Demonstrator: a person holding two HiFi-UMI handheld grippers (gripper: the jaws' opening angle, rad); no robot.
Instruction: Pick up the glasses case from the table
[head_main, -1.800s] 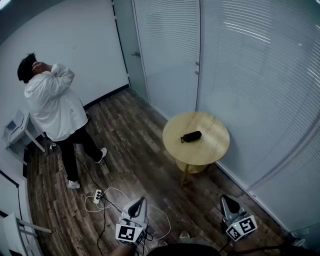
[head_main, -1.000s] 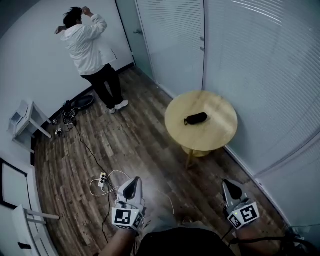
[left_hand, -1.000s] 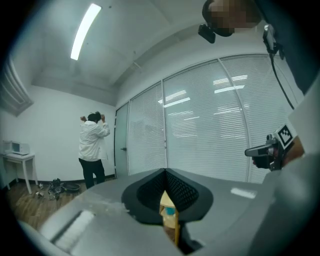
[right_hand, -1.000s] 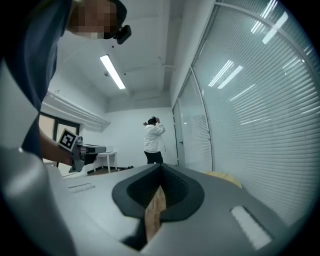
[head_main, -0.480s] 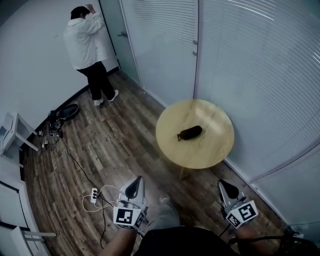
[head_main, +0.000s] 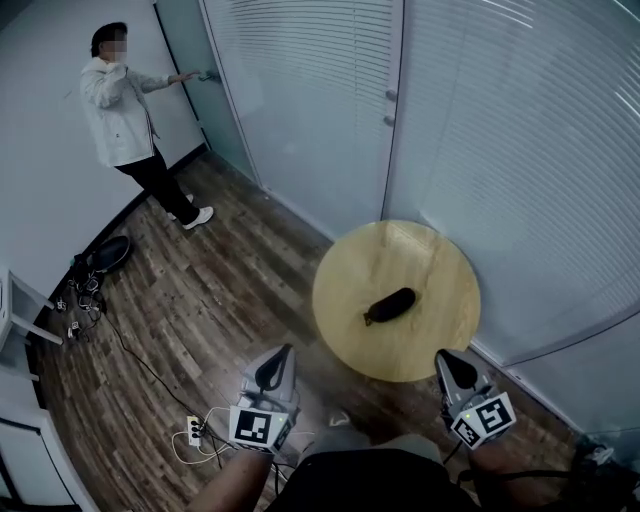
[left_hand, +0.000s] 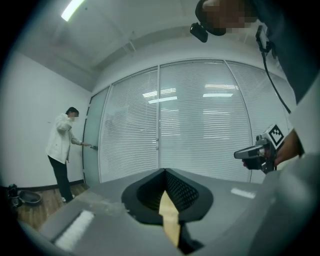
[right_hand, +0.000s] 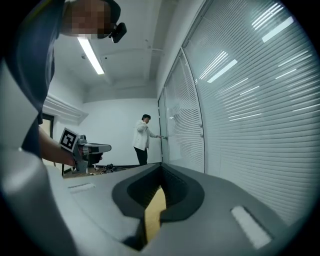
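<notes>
Nothing is being gripped: left hand-held gripper (head_main: 273, 368) and right hand-held gripper (head_main: 447, 368) are hanging closed, glasses case (head_main: 390, 305) lying untouched on tabletop (head_main: 425, 255).

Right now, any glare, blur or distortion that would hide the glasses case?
Head view: fisheye bends the blinds, but the glasses case reads sharp and dark on the pale table, no glare on it. Left gripper view: light reflections streak the blinds, black vignette, case out of frame. Right gripper view: same vignette and streaks.

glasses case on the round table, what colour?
The glasses case is plain black; the head view shows it best.
</notes>
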